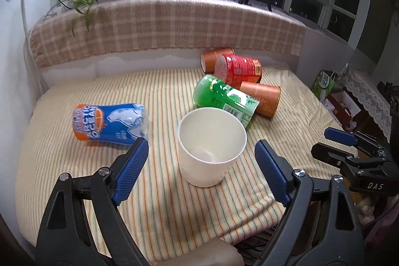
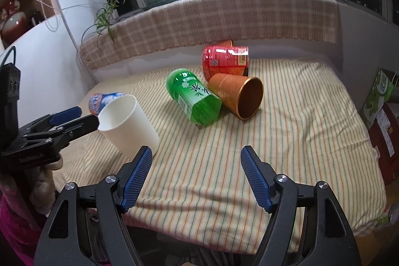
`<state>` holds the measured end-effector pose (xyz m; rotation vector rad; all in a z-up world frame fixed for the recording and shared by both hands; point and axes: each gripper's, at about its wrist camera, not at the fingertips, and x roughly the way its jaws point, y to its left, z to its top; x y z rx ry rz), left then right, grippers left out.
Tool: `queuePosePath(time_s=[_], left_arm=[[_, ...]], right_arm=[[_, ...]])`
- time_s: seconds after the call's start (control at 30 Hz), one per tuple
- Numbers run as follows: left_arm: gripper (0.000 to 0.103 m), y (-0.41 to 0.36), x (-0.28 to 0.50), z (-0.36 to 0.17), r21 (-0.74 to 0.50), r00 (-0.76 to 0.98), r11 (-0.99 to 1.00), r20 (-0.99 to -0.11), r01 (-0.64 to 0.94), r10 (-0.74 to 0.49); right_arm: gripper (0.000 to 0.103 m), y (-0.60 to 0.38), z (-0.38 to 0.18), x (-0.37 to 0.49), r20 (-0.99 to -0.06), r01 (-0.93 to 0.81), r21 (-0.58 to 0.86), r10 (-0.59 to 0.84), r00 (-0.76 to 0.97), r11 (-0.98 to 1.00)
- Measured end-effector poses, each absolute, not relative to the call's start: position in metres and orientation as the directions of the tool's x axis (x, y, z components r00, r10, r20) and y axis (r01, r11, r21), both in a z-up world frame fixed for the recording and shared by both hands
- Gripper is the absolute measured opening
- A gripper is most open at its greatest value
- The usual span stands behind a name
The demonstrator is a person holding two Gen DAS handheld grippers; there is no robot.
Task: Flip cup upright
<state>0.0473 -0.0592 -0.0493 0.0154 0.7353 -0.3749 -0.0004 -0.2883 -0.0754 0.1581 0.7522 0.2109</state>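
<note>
White cup (image 1: 212, 146) is seen upright, mouth up, on striped cloth (image 1: 162, 211); flip judged done. Left gripper (image 1: 201, 166) and right gripper (image 2: 197, 176) are spread wide, empty.

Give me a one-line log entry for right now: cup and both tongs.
white cup: upright on striped cloth, mouth up | left tongs: open, astride cup, no contact | right tongs: open, empty | other cups: lying down

Striped-cloth table (image 1: 74, 178) bearing white cup (image 1: 212, 146), toppled cups (image 2: 194, 99).
</note>
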Motion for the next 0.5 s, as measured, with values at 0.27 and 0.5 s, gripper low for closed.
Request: queuePosePath(time_s=[0.27,0.5], left_arm=[[0.093,-0.04,0.023,-0.022,-0.067,0.791,0.961,-0.554,0.269,-0.26],[0.102,-0.024,-0.002,-0.001,-0.03,0.883,0.984,-0.437,0.176,-0.171]], right_arm=[[0.079,-0.277,-0.06,-0.006,-0.608,-0.148,0.162,0.216,0.764,0.976],[0.081,-0.268,-0.048,-0.01,-0.549,-0.134,0.135,0.187,0.814,0.982]])
